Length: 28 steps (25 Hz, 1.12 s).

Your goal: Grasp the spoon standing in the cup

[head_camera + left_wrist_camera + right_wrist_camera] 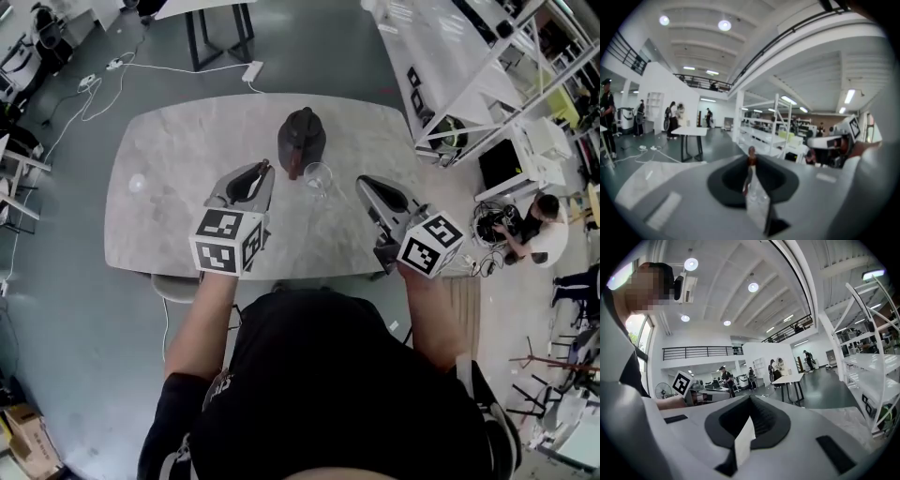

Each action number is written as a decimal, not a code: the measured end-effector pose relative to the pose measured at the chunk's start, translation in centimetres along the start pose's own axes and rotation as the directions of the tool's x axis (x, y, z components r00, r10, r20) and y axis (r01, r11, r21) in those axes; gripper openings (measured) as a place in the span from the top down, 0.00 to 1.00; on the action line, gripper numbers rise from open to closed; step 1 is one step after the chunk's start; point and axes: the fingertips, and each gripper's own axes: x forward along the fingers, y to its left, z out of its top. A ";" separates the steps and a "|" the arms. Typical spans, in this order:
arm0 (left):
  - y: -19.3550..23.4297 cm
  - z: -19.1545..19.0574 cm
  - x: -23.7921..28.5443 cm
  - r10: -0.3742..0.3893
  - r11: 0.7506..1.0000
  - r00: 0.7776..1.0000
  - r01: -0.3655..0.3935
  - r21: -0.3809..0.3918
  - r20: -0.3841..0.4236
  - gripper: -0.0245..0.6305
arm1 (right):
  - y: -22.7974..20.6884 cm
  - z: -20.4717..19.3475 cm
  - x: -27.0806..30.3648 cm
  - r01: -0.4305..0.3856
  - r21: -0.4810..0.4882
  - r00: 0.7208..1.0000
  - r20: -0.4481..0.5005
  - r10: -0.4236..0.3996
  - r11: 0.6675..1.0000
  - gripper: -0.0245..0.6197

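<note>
My left gripper has its jaws closed on the spoon, whose brown end pokes out past the tips. It is held above the counter, just left of the glass cup. My right gripper hovers right of the cup, jaws together on nothing. A dark teapot stands behind the cup.

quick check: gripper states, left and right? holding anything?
Left gripper: closed on the spoon.
Right gripper: closed, nothing between the jaws.

Marble table on grey floor, white shelving nr.
</note>
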 end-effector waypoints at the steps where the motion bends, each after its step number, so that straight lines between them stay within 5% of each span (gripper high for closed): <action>1: 0.2 0.7 -0.7 0.007 1.000 1.000 -0.007 -0.015 0.018 0.88 | 0.2 0.9 -0.1 -0.006 -0.012 1.000 0.016 0.006 1.000 0.97; 12: 0.2 4.5 -1.6 0.088 0.995 0.991 -0.083 -0.050 0.098 0.88 | -2.3 4.5 -4.5 0.006 -0.058 0.993 0.114 0.001 0.998 0.98; 28: -1.3 5.1 -0.4 0.071 0.996 0.993 -0.066 -0.054 0.093 0.88 | -3.2 3.2 -5.6 0.003 -0.058 0.997 0.079 0.002 0.998 0.98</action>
